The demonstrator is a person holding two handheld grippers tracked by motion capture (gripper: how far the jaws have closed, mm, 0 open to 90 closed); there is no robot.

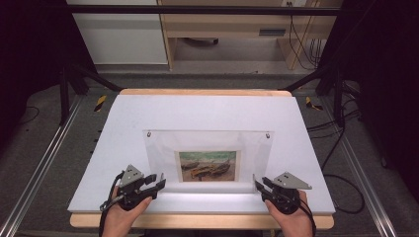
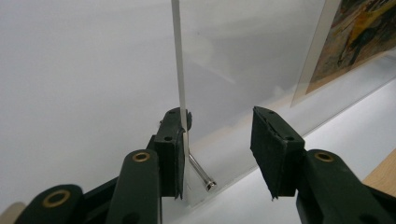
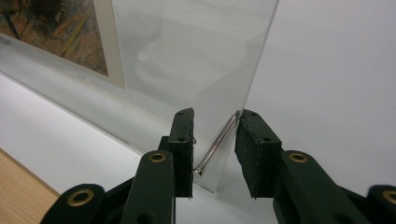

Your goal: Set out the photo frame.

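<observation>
While both my grippers sit at the near corners of the clear acrylic frame (image 1: 207, 158), nothing is grasped yet. My left gripper (image 2: 219, 149) is spread wide, one pad touching the panel's edge, the other well off it. My right gripper (image 3: 215, 154) gapes less, its pads to either side of the corner and a steel pin (image 3: 215, 144), neither clamped. Closing and lifting remain, I judge. From above, the print (image 1: 208, 166) shows whole inside the frame on the white table (image 1: 123, 128); the gripper views reveal the pins (image 2: 201, 173) and the gaps.
</observation>
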